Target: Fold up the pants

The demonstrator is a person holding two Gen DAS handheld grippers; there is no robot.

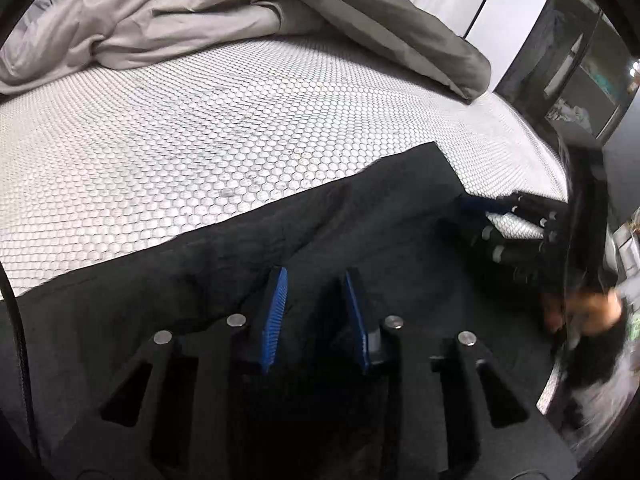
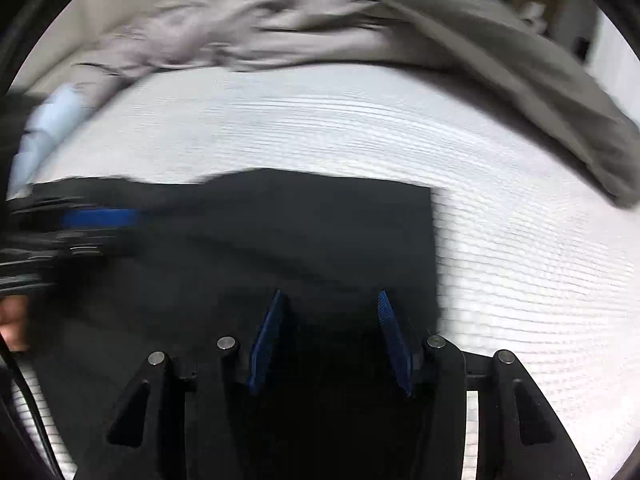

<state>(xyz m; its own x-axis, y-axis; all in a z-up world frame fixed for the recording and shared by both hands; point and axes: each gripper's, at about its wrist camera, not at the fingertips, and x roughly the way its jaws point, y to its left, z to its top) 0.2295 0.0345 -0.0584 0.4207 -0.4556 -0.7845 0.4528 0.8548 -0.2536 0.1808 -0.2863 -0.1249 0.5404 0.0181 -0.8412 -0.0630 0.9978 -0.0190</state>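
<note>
One pair of black fabric pants point(image 1: 328, 240) spread flat on the white honeycomb-textured mattress point(image 1: 180, 128), near its front edge. Left wrist view sharp: every hexagon cell of the mattress readable, plus a dark glass-fronted cabinet point(image 1: 576, 68) at far right, seen nowhere in the other view. Right wrist view smeared by motion: mattress pattern reduced to streaks, but the pants' square right-hand corner point(image 2: 424, 196) plain against the white.

One crumpled grey duvet point(image 1: 192, 12) heaped at the far side of the mattress, in both views.

Two grippers. Left gripper point(image 1: 316, 276) low over the pants, blue-padded fingers point(image 1: 276, 312) parted with a moderate gap, no cloth pinched between them. Right gripper point(image 2: 330, 296) likewise above the dark fabric, fingers spread wider, gripping nothing. Each gripper also caught from the side in the other's view: right one at the pants' right edge, left one blurred at far left.
</note>
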